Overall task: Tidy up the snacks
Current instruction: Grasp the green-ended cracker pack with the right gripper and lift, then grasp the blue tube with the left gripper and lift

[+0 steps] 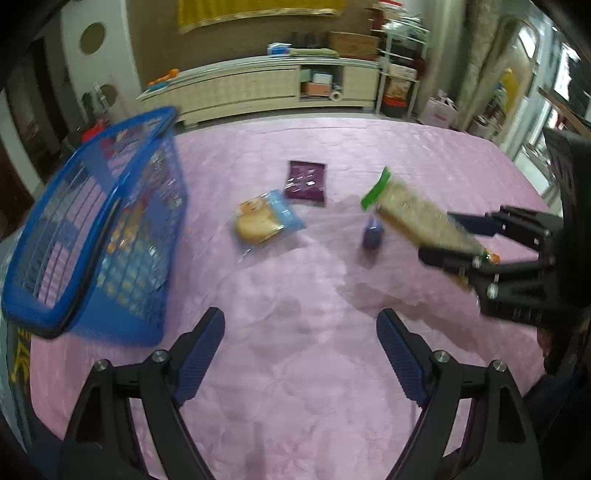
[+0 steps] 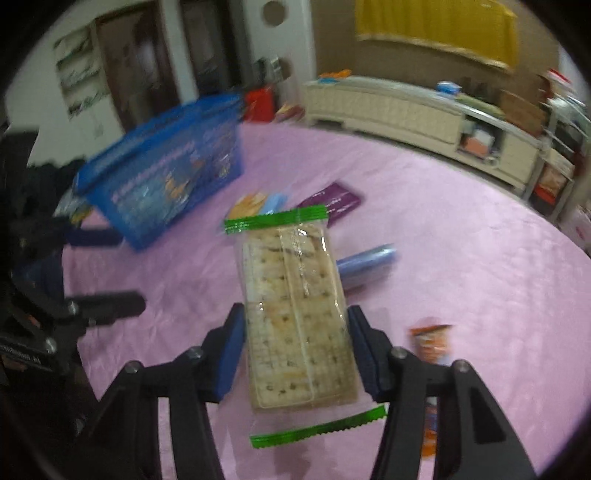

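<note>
The cracker pack (image 2: 295, 317) sits low in the right-wrist frame, pinched between the right gripper (image 2: 295, 354) fingers by its long edges, clear of the pink bed (image 2: 461, 266). The smooth wrapper could slip out, since only its sides are pressed. The left gripper (image 1: 301, 354) is spread, empty. The basket (image 1: 92, 229) stands at left.

Ahead of the jaws, beyond the pink quilted bedcover (image 1: 295, 369), a long cream cabinet (image 1: 255, 88) lines a brown wall under a yellow cloth (image 1: 258, 11); windows (image 1: 561, 74) brighten the right.
</note>
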Motion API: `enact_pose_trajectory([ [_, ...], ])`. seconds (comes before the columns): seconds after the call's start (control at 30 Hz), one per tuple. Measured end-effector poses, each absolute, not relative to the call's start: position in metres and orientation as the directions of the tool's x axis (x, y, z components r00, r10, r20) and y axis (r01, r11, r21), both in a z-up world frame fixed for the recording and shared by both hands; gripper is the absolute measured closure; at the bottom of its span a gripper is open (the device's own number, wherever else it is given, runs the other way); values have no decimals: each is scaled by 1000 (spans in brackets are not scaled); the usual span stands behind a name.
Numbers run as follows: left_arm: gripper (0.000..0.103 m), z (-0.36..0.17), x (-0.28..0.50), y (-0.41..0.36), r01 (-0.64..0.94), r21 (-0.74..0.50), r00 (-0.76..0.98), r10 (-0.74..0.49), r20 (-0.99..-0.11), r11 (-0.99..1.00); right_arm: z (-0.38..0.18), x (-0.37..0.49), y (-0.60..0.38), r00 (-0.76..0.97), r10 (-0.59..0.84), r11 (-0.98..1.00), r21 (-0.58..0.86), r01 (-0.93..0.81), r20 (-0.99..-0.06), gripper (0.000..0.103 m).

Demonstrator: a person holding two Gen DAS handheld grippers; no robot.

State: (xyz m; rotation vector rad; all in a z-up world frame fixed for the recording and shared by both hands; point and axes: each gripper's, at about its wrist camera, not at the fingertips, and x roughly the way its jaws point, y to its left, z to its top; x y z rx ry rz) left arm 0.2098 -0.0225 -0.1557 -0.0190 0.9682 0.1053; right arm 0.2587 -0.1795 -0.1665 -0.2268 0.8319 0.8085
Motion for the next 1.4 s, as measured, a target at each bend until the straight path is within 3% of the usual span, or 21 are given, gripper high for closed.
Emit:
enact_pose_trajectory([
  [0.33, 20, -143, 261, -63, 2, 50, 576, 40, -817, 999, -147, 284, -228, 529, 478, 828, 158, -539, -702, 44],
  [0.77, 23, -183, 338, -86, 158, 124, 478, 34, -878, 980, -156, 318, -262, 550, 421, 895, 235, -378, -721, 44],
  [1.07, 52, -215, 381, -88, 206, 115, 398, 24, -917, 972, -169, 331, -264, 512, 397, 909, 252, -331, -762, 44],
  [1.17, 55, -223, 390, -85, 191, 95, 380, 15, -925, 977, -168, 331, -266, 514, 397, 911, 256, -324, -760, 44],
  [1.4, 81, -232, 394, -84, 184, 80, 366, 7, -930, 980, -170, 330, -265, 502, 397, 910, 257, -327, -768, 44],
])
